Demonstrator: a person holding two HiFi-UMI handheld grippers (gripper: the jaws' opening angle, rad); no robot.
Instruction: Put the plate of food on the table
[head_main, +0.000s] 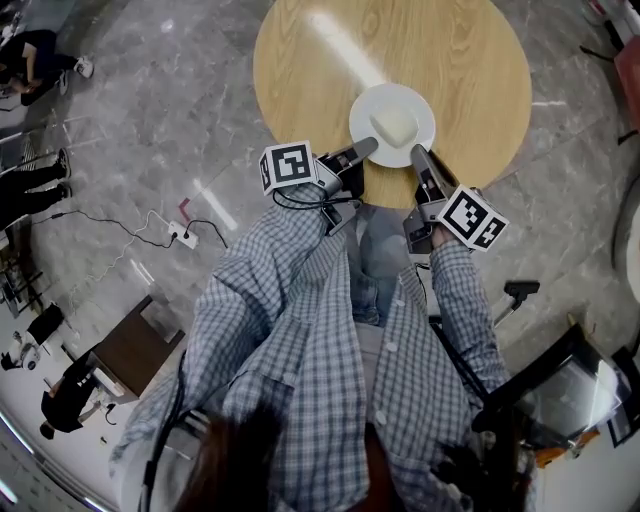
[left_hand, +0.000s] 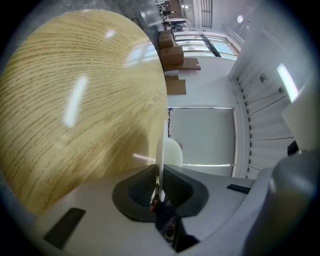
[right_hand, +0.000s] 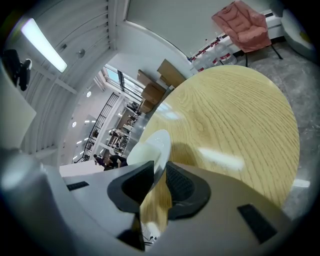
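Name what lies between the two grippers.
In the head view, the white plate with pale food lies between the left gripper and right gripper, each clamping its rim.

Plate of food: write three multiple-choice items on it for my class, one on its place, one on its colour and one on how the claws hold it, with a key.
1. Where is the plate?
A. over the near side of the round wooden table
B. on the grey floor
C. on a chair

2. What colour is the plate?
A. blue
B. white
C. black

3. How do the left claw and the right claw stand?
A. both open and empty
B. only the left one grips
C. both shut on the plate's rim

Key:
1 A: the head view shows it above the tabletop's near edge.
2 B: it shows white in every view.
3 C: each gripper view shows the rim pinched between the jaws.
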